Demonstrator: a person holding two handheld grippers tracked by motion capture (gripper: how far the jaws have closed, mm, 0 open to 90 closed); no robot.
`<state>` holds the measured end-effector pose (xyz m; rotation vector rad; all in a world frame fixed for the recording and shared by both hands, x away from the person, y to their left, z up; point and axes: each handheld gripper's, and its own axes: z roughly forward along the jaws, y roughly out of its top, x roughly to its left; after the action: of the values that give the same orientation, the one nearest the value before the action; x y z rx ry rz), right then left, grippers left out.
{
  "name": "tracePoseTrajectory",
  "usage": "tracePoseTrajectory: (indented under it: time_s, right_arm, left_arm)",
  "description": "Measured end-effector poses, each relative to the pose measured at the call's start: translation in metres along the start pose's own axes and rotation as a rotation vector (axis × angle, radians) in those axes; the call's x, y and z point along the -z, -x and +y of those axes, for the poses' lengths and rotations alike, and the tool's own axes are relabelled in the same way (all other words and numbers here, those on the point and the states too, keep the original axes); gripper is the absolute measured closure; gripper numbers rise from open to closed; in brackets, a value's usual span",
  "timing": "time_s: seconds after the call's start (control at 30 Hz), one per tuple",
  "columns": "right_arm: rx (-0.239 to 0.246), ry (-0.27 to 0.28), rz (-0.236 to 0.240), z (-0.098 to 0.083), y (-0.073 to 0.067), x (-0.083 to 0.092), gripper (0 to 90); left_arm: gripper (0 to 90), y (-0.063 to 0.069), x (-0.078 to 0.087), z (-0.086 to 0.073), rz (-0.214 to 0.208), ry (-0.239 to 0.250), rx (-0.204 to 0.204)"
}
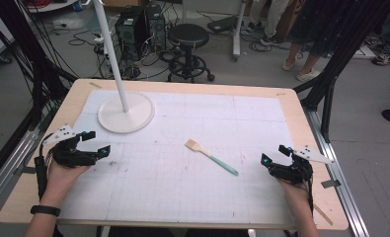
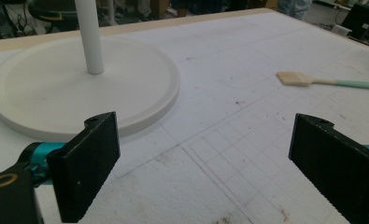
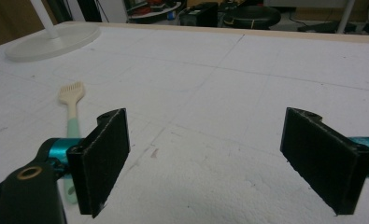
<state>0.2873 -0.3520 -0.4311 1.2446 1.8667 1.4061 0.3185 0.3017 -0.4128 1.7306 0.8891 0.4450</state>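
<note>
A small brush (image 1: 210, 156) with a cream head and a mint-green handle lies flat near the middle of the white gridded mat (image 1: 182, 187). It also appears far right in the left gripper view as the brush (image 2: 313, 80), and at the left in the right gripper view as the brush (image 3: 72, 105). My left gripper (image 1: 96, 142) rests at the mat's left edge, open with nothing between its jaws. My right gripper (image 1: 274, 154) sits at the mat's right side, open and empty, a short way right of the brush handle's tip.
A white lamp stand with a round base (image 1: 126, 112) and a thin pole (image 1: 111, 49) stands at the mat's back left, just ahead of the left gripper. The wooden table edge (image 1: 306, 123) frames the mat. A stool (image 1: 188, 49), computers and cables are on the floor behind.
</note>
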Motion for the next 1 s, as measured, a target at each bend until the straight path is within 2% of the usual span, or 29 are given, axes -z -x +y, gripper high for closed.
tracePoseTrajectory:
  time_s: [0.37,0.57,0.7,1.0]
  right_arm:
    - [-0.017,0.022,-0.008,0.003,0.004,0.009,14.7]
    - [-0.029,0.025,-0.017,0.003,0.005,0.012,14.7]
    - [-0.017,0.025,-0.01,0.004,0.004,0.01,14.8]
    - [-0.012,0.002,0.055,0.011,-0.001,0.002,14.8]
  left_arm:
    - [10.7,-0.002,0.002,0.002,-0.001,0.018,-0.001]
    - [10.7,-0.002,0.0,0.001,-0.001,0.004,-0.006]
    - [10.8,-0.001,0.001,0.002,-0.002,0.01,-0.008]
    - [10.7,0.001,0.004,0.002,-0.009,0.014,-0.011]
